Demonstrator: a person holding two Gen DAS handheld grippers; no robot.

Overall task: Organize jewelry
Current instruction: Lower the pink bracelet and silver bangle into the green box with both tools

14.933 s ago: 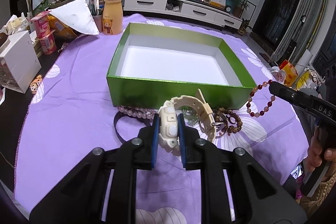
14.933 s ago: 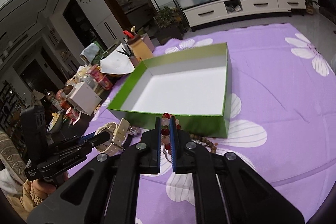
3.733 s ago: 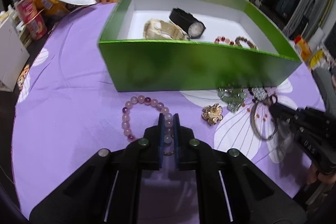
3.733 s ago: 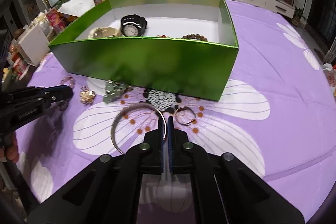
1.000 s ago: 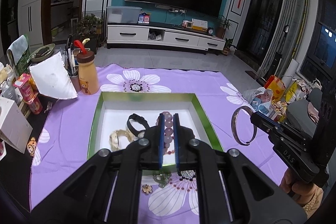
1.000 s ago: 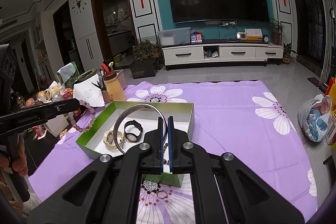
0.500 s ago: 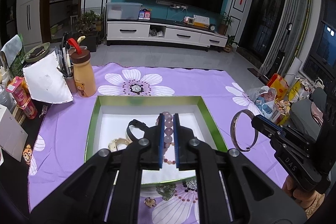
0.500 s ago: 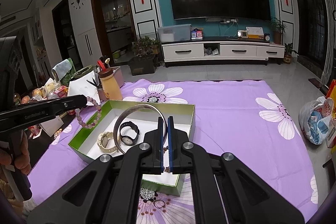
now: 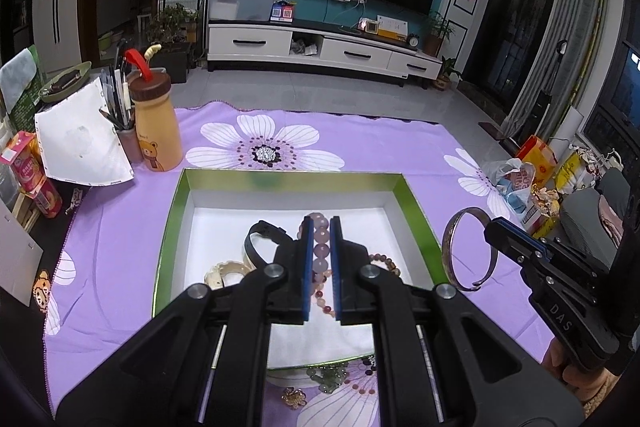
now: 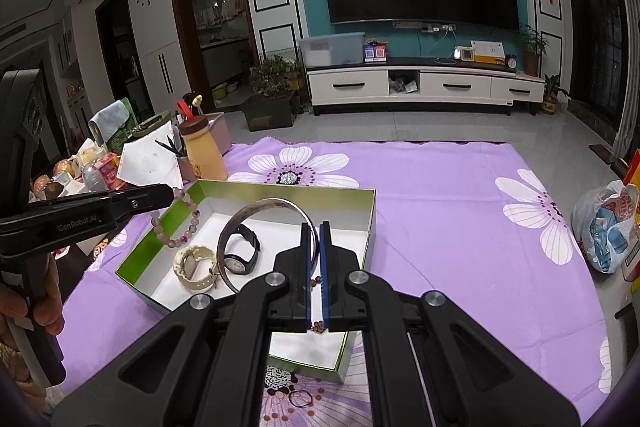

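My left gripper is shut on a pink bead bracelet, held above the green box; the bracelet also hangs from it in the right wrist view. My right gripper is shut on a silver bangle, which also shows in the left wrist view, held over the box's right side. Inside the box lie a black watch, a cream watch and bead bracelets.
On the purple flower cloth in front of the box lie a gold flower brooch, a green bead piece and a small ring. A bear bottle, pen cup and snack packs stand at the far left.
Both grippers have come lower and nearer to the box, each still holding its piece. The box looks larger in both views.
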